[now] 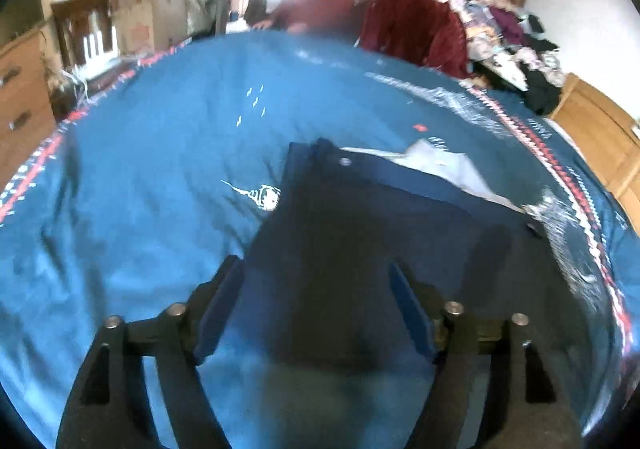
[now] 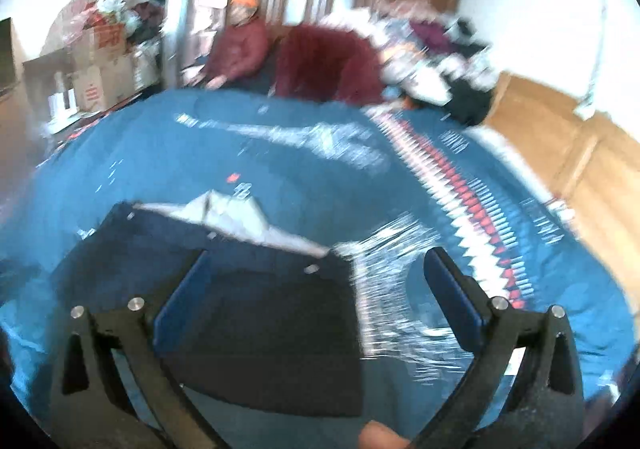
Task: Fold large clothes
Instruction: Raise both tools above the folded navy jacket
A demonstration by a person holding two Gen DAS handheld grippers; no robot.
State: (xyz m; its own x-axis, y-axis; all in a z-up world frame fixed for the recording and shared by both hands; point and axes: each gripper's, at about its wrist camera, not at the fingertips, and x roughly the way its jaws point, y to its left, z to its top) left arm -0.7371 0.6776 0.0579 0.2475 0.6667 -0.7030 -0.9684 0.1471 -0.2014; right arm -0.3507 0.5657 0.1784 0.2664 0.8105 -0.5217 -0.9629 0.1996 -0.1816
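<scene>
2 sets of tongs, left tongs (image 1: 316, 281) and right tongs (image 2: 320, 269), spread wide, gripping nothing, poised over the dark navy garment (image 1: 360, 249) just ahead, probably for a next fold. Lying flat on the blue bedspread (image 1: 140, 149), pale lining (image 2: 240, 221) exposed beyond. Further off, heaped clothes (image 1: 500, 25).

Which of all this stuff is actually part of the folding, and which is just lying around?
Part of the job: navy garment, left gripper, right gripper.

Lying about: clothes pile, maroon blanket, cardboard boxes, blue bedspread.
</scene>
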